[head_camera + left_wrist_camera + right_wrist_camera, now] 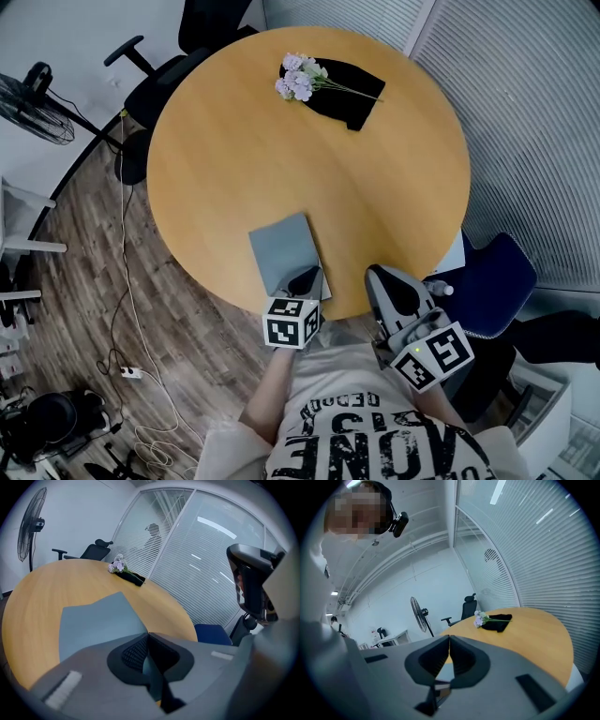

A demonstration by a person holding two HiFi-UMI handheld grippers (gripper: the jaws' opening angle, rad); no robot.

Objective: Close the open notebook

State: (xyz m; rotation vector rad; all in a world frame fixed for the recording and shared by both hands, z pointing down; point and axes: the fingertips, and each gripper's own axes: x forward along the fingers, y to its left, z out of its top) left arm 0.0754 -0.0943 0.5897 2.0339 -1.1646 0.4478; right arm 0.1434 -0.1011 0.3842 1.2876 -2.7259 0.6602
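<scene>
Currently, the head view shows the notebook (284, 248) flat on the round worktop (234, 141), close to its near edge. It reads as 1 grey rectangle, cover up and apparently closed.

The left gripper (307, 277) has its tips over the notebook's near right corner; contact cannot be confirmed. The left gripper view shows its fingers (136, 651) closed together with nothing between them, and the grey cover (98, 620) directly ahead.

The right gripper (377, 274) sits at the worktop's near edge, apart from the notebook. Only the right gripper view shows its fingers (433, 658), which meet at the tips and hold nothing.

Flowers (298, 77) lie on a black cloth (349, 94) at the far side. A standing fan (37, 103) and a blue chair (497, 281) flank the worktop.
</scene>
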